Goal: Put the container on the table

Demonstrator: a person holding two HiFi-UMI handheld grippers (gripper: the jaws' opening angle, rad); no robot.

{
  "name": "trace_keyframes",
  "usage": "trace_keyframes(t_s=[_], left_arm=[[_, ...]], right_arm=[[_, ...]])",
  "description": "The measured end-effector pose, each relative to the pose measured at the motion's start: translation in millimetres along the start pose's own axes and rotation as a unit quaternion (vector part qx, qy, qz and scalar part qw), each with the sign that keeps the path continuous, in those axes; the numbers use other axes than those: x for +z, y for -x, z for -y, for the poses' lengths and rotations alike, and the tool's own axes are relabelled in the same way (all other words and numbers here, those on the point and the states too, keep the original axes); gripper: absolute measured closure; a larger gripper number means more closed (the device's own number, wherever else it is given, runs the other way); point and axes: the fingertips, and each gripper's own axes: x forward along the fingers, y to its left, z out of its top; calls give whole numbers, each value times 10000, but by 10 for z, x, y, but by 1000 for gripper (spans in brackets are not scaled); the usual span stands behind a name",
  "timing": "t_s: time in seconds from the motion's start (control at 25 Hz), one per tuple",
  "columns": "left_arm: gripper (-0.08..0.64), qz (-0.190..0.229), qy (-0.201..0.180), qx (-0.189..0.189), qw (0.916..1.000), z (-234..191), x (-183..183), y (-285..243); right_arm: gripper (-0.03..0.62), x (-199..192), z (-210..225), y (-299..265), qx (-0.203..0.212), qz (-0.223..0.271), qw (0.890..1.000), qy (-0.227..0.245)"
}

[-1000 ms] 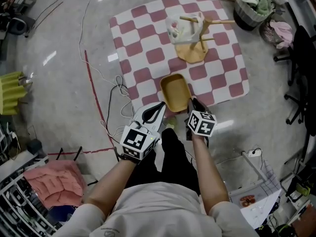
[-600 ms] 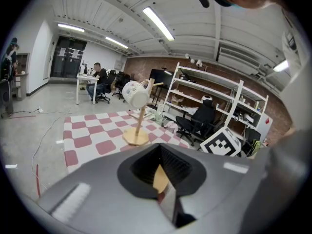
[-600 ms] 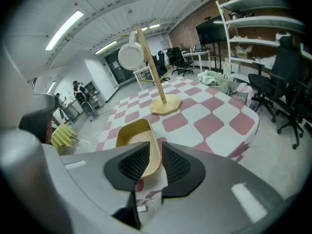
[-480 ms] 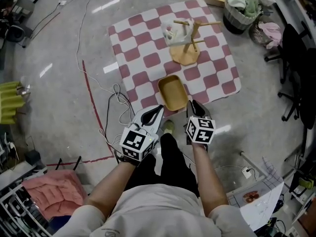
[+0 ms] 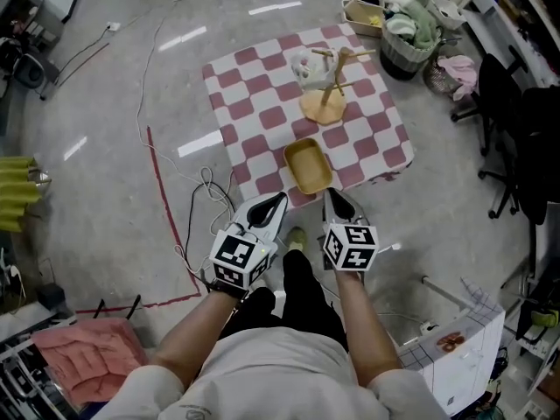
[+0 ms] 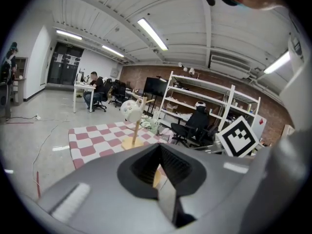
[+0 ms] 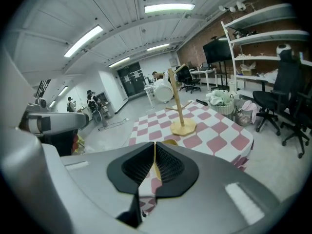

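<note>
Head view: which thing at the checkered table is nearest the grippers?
The shallow yellow container, at the near edge; the wooden mug stand is farther back.

No legible text, brand, number or sign noted; the left gripper (image 5: 278,198) cube (image 5: 238,256) and right gripper (image 5: 330,194) cube (image 5: 350,246) bear only black-and-white square patterns.

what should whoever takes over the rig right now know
Left gripper: jaws shut on the yellow container.
Right gripper: jaws shut on the same container's other side.
Container: held up between both grippers by the near side of the checkered table, not set down.
Mug stand: on the table's far part.
Left to do: lower the container onto the bare near part, then open both jaws.
</note>
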Motion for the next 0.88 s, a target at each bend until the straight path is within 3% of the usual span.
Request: trace_keyframes(t_s=[0.88], left_arm=[[554,683,-262,-184,9971,276,564,1122]], right_arm=[[581,559,-1116,1021,189,928,9942,504]])
